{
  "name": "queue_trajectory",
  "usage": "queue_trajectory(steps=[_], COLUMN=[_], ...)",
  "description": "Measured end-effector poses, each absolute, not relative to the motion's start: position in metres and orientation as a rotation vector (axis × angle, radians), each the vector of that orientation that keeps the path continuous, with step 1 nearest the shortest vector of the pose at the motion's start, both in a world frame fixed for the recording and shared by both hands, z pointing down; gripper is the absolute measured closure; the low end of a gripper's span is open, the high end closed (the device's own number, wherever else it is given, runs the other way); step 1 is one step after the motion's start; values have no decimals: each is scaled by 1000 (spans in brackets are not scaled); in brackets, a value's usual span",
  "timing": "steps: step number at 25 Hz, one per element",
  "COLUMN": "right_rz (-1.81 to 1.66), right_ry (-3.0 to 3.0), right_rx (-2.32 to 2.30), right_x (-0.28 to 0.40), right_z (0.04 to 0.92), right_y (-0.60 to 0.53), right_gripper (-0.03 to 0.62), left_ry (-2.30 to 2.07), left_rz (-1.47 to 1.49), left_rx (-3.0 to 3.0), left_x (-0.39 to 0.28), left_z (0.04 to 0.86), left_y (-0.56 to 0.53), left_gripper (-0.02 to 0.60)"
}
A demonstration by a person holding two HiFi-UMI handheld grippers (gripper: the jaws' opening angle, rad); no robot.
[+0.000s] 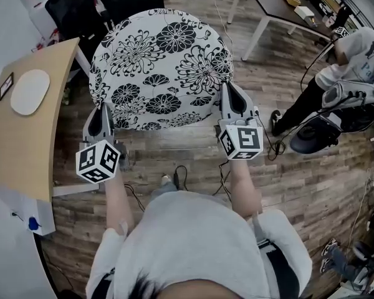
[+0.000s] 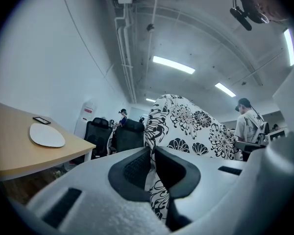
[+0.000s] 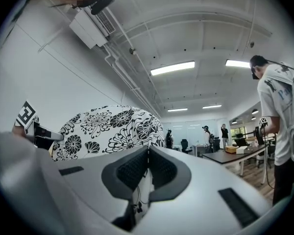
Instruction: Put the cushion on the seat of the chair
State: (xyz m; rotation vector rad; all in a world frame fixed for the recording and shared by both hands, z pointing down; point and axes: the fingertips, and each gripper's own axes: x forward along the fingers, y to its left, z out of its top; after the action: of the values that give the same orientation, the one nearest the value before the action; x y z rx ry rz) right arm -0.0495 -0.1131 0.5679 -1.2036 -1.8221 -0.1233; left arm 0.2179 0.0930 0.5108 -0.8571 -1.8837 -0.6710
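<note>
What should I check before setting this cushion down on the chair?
1. Left gripper shut on the cushion edge: ok.
2. Right gripper shut on the cushion edge: ok.
3. Seat in sight: cannot tell; the cushion hides what lies under it.
4. Cushion apart from the table: ok, but the gap is narrow.
5. Floor by the feet free of cables: not ok; cables lie there.

The cushion (image 1: 162, 67) hides the lower parts of the black office chairs (image 1: 71, 8) behind it. The wooden surface (image 1: 31, 148) runs off the left edge; the small dark item (image 1: 6, 86) on it is too small to identify.
</note>
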Motion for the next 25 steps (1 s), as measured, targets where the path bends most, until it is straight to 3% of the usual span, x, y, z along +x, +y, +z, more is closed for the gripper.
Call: queue_trajectory(steps=[25], right_rz=[-88], right_ry=[-1830], right_rx=[-1210], right_x=[-50], right_z=[554], right_y=[-110], right_gripper=[579], left_ry=[-1901], left_rz=[-674], left_rx=[-864], left_x=[210], left_z=[496], left_y=[89], left_gripper=[560])
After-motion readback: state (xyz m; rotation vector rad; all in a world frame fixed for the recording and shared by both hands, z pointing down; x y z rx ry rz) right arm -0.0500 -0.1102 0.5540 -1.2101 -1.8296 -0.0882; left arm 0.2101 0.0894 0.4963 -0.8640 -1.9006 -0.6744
